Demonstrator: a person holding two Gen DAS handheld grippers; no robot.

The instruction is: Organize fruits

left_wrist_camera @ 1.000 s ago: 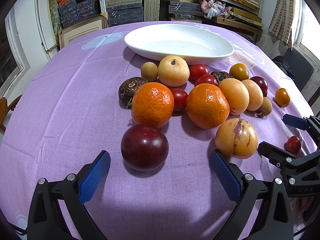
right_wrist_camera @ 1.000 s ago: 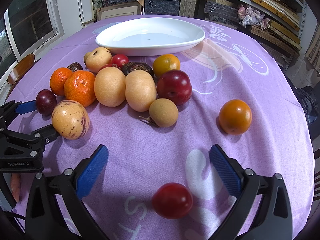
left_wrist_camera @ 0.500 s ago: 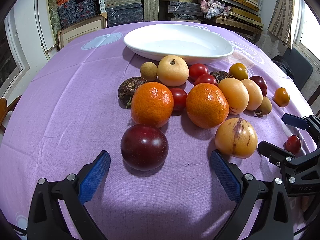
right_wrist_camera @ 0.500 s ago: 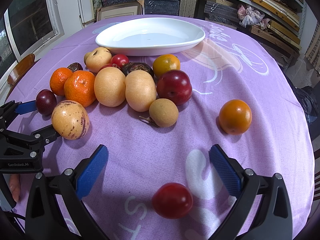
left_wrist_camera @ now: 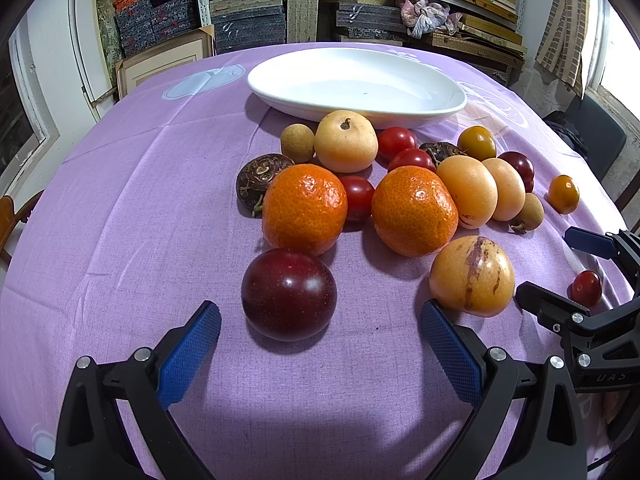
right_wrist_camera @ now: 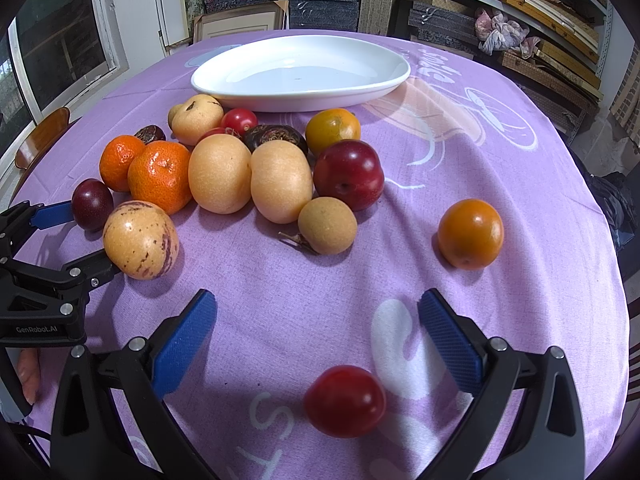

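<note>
Several fruits lie in a cluster on the purple tablecloth in front of an empty white oval plate (left_wrist_camera: 356, 92) (right_wrist_camera: 300, 74). My left gripper (left_wrist_camera: 320, 340) is open, its blue pads either side of a dark plum (left_wrist_camera: 289, 294) just ahead. A speckled yellow fruit (left_wrist_camera: 472, 276) sits by its right pad. My right gripper (right_wrist_camera: 316, 332) is open, with a small red tomato (right_wrist_camera: 345, 400) between its fingers, low and near the camera. Two tangerines (left_wrist_camera: 304, 208) (left_wrist_camera: 414, 210) lie behind the plum. An orange fruit (right_wrist_camera: 470, 233) lies apart at the right.
Pale pears (right_wrist_camera: 219, 174), a red plum (right_wrist_camera: 349, 174), a longan (right_wrist_camera: 327, 225), cherry tomatoes (left_wrist_camera: 396, 142) and dark mangosteens (left_wrist_camera: 258, 178) fill the cluster. Shelves of stacked boxes (left_wrist_camera: 280, 12) stand behind the round table. A wooden chair (right_wrist_camera: 40, 140) stands at the left.
</note>
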